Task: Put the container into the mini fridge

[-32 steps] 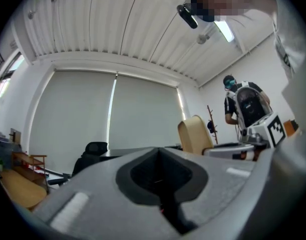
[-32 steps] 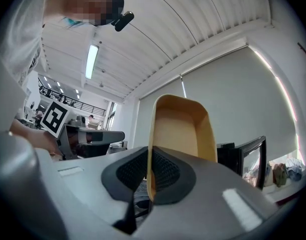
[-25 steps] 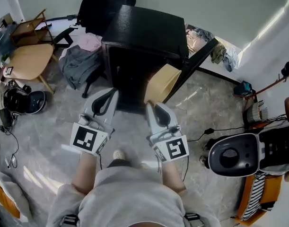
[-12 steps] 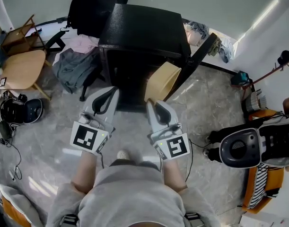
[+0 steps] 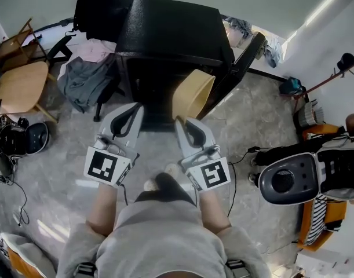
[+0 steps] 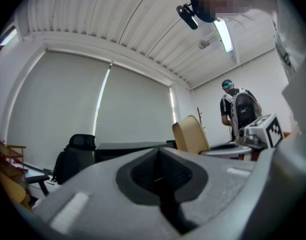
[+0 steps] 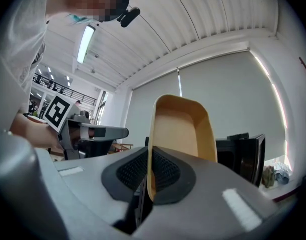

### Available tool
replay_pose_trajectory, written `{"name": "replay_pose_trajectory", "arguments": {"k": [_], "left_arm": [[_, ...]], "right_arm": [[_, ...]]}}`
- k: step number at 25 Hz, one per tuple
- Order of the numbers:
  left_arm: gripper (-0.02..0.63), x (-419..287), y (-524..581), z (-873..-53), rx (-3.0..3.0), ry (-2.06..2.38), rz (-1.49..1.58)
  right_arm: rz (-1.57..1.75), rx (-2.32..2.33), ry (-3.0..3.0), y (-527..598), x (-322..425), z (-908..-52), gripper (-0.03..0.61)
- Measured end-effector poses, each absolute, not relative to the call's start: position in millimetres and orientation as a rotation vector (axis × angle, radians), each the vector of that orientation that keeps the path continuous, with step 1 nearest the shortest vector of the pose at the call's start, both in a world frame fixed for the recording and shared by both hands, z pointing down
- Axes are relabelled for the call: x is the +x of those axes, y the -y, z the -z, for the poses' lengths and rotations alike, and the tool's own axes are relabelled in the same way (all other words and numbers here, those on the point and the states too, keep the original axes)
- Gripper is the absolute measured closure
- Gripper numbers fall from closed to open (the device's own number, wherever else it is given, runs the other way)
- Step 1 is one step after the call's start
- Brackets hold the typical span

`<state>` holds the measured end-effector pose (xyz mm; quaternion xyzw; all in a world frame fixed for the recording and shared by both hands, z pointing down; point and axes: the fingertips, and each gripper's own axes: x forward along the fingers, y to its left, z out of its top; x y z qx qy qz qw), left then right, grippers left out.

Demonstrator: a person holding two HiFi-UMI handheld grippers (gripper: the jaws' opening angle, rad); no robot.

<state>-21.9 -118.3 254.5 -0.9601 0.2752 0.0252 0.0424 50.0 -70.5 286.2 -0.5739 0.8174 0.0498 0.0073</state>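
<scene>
The right gripper [image 5: 181,122] stays clamped on the rim of the container [image 5: 194,94], which has edged closer to the open front of the fridge [image 5: 171,30]; sliding it in looks next. The left gripper [image 5: 132,112] is closed on nothing

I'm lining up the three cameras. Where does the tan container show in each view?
Head view: the container is at upper centre, at the tip of the right claw, in front of the open black fridge.
Left gripper view: the container is right of centre.
Right gripper view: the container is at centre, its rim pinched between the jaws.
Shared landmark: the black fridge, beside the container in all three.
</scene>
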Motion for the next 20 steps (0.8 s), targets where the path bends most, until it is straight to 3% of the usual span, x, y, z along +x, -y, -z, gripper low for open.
{"name": "replay_pose_trajectory", "arguments": {"k": [20], "left_arm": [[0.612,-6,174,-323,-3.014,-0.884,0.026]], "right_arm": [[0.014,-1.782,-2.839,149,55,-392,0.568]]}}
